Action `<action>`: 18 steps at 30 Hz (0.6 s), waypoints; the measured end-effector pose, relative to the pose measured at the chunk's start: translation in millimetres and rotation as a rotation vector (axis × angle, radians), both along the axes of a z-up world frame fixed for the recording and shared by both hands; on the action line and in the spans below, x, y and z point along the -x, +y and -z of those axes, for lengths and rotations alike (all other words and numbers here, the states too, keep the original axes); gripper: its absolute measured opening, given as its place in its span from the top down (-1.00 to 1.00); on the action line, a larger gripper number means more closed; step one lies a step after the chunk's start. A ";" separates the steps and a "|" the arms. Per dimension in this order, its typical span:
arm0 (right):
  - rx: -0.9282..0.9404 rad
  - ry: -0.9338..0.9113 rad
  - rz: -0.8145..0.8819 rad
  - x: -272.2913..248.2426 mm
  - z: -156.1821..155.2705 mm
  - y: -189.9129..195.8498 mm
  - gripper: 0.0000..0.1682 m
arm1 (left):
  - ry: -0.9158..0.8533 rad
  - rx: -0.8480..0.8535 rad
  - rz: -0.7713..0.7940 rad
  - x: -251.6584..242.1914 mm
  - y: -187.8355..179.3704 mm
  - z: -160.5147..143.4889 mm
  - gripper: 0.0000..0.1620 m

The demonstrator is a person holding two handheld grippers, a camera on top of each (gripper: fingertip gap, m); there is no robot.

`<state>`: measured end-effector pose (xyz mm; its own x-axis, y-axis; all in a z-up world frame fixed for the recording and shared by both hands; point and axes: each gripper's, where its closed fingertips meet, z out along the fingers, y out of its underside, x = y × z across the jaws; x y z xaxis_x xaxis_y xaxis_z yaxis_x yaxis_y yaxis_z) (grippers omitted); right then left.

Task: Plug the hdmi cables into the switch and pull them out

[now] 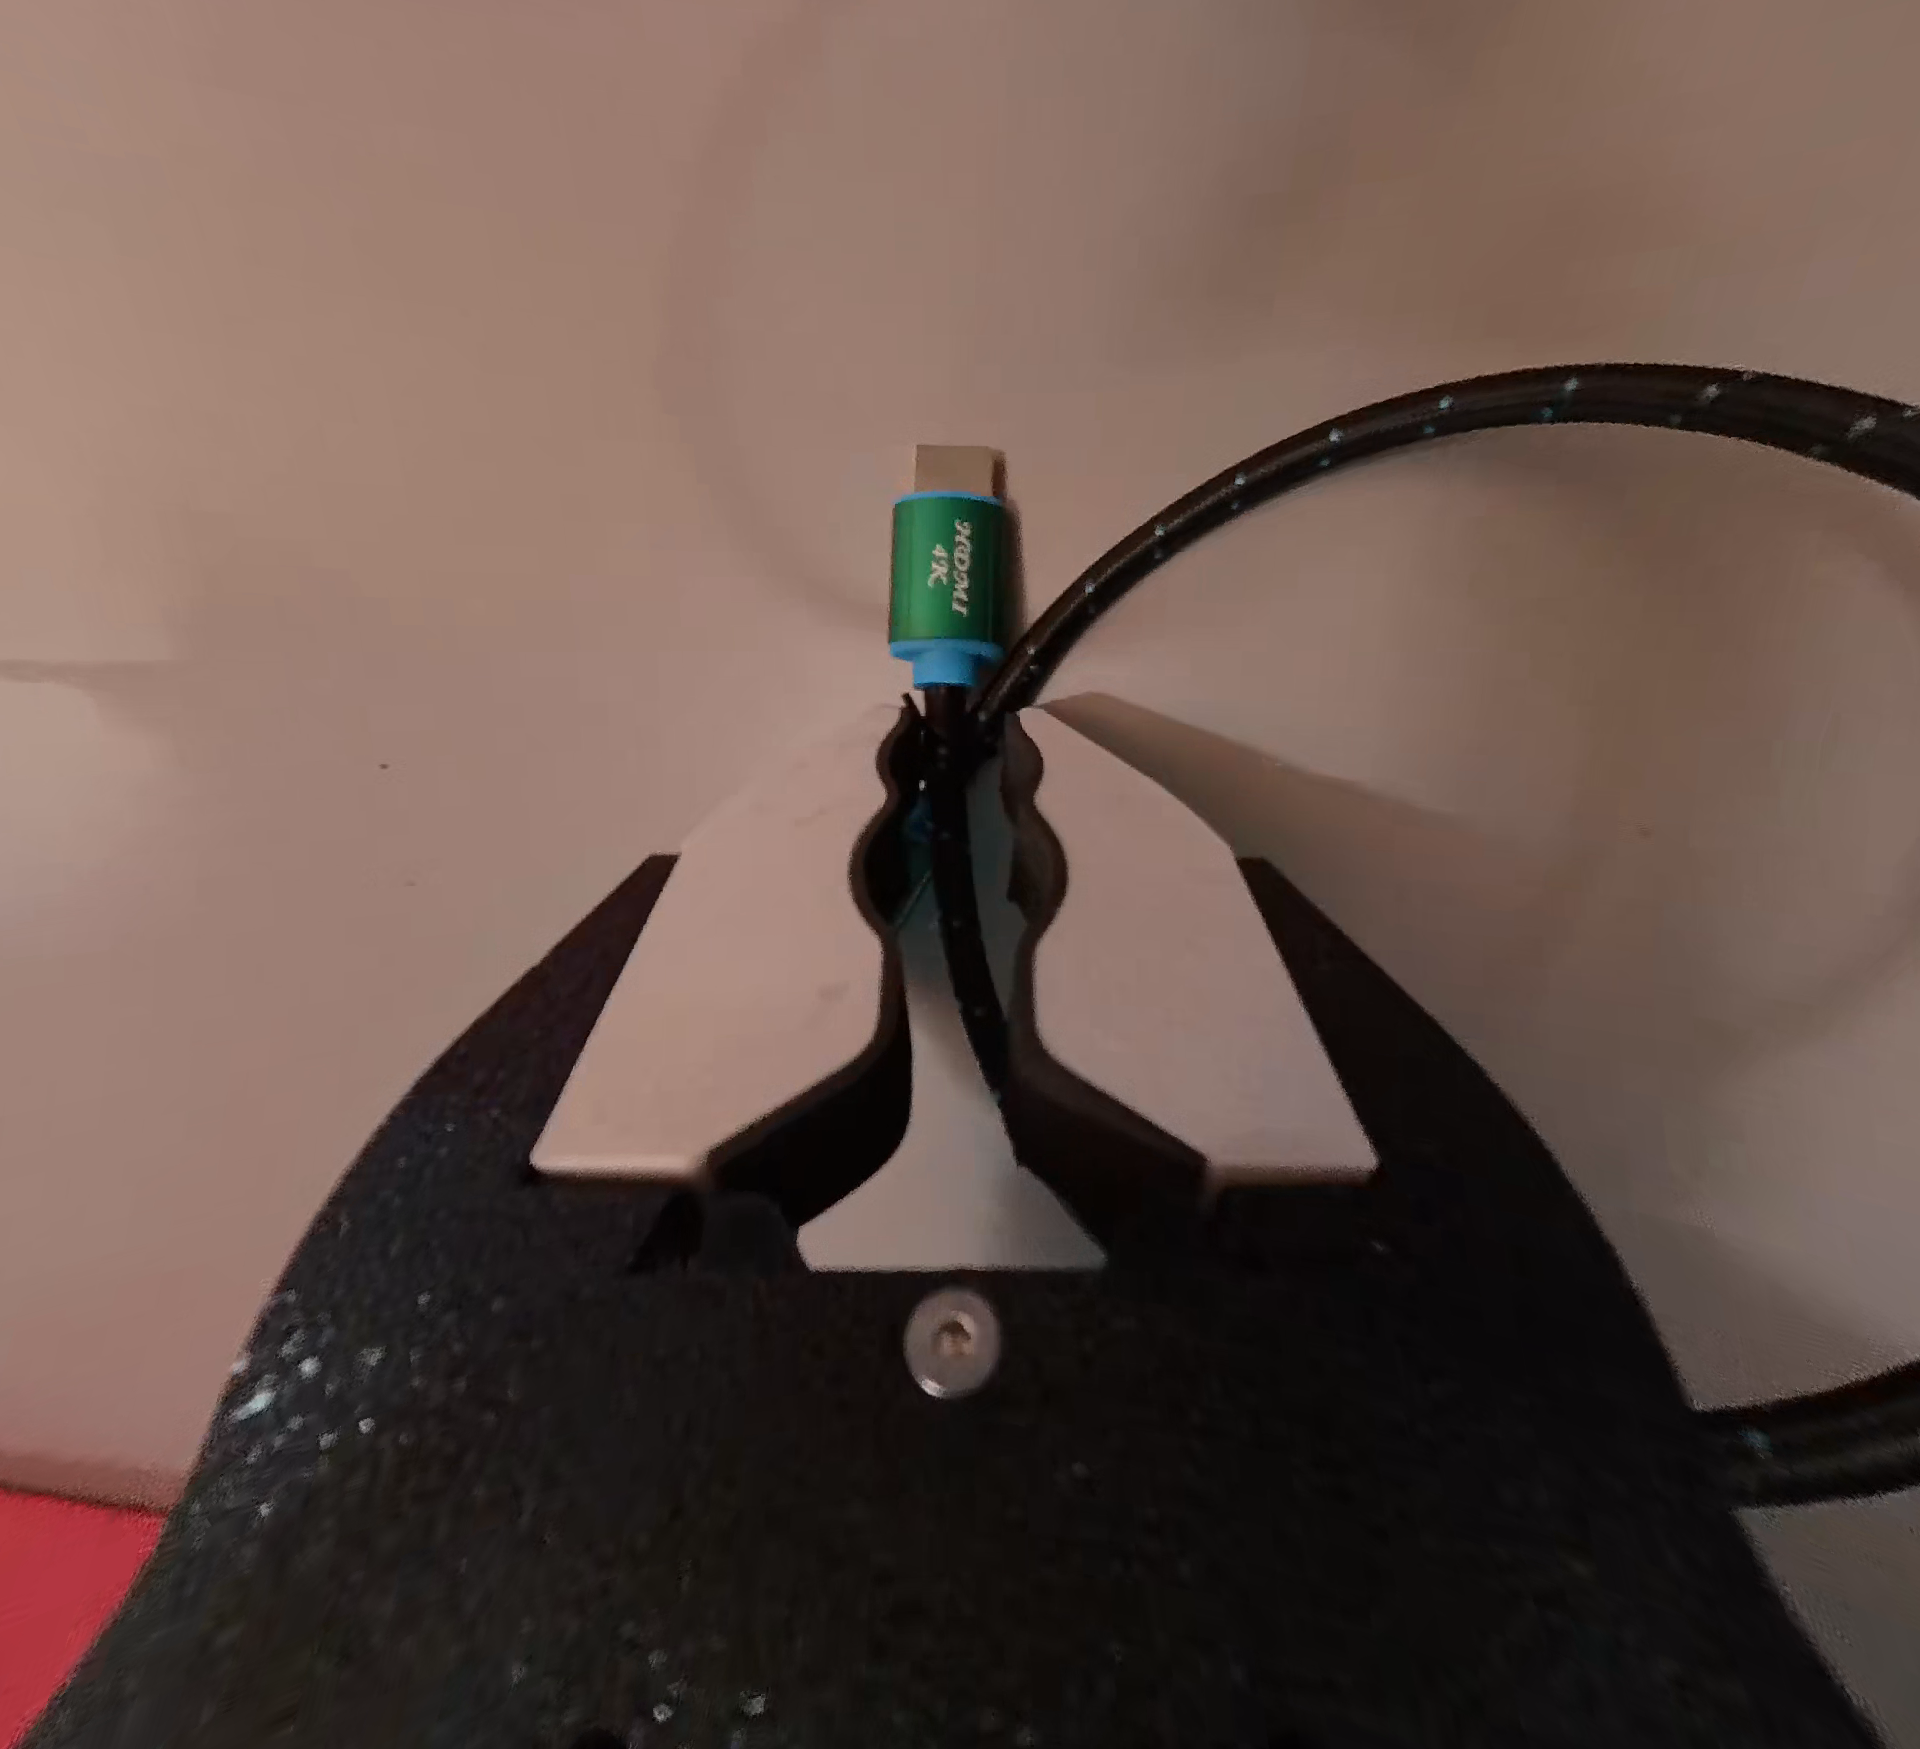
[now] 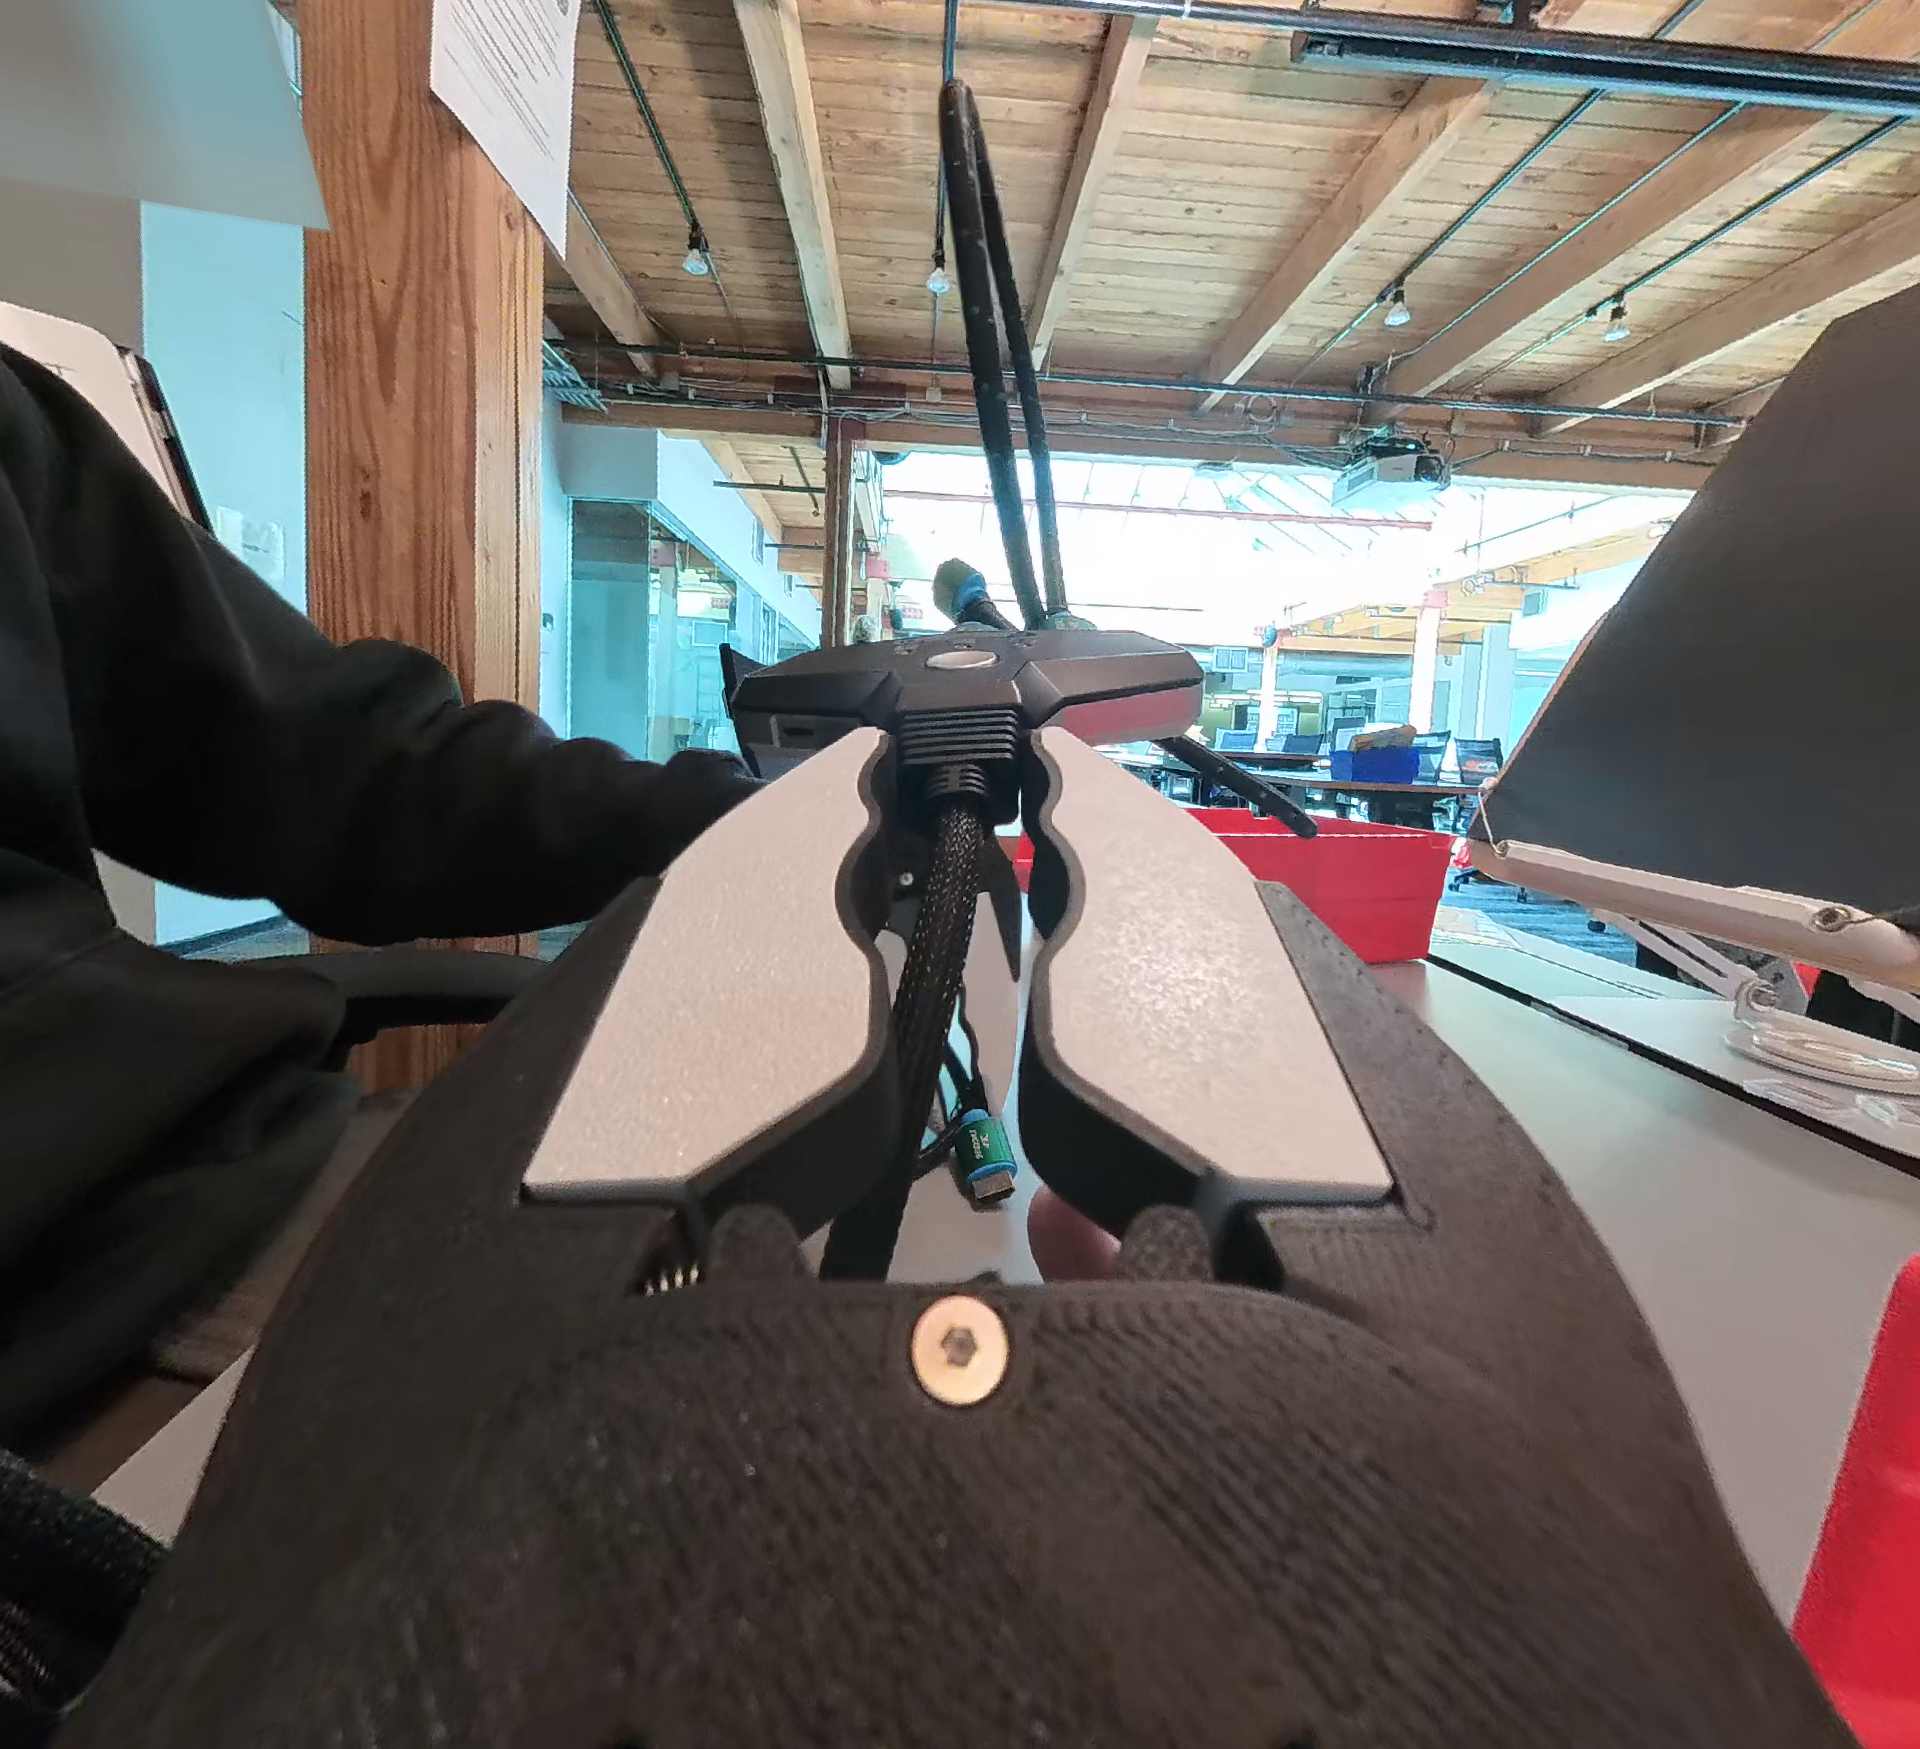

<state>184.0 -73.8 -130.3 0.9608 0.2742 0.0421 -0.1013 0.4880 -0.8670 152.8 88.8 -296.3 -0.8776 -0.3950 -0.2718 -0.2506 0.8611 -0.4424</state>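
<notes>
Gripping cables in both grippers, above a pale bench (image 1: 416, 349).
Left gripper (image 1: 958, 712) had its jaws clamped on a braided black cable (image 1: 1351, 442) just behind the green metal plug (image 1: 951, 579); right gripper (image 2: 958, 749) had its jaws pinched on the ribbed black connector (image 2: 956, 741) at the angular black switch (image 2: 1091, 665).
</notes>
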 end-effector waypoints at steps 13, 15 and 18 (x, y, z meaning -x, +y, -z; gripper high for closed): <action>0.050 -0.035 0.008 1.1 7.8 -0.7 0.73 | -0.001 0.272 -0.135 30.3 -27.2 -39.1 0.86; 0.072 -0.052 0.005 2.8 10.8 2.6 0.73 | -0.035 0.270 -0.092 44.6 -31.9 -65.2 0.86; 0.108 -0.078 -0.010 8.4 15.4 10.5 0.73 | -0.034 0.267 -0.036 58.6 -40.6 -102.3 0.86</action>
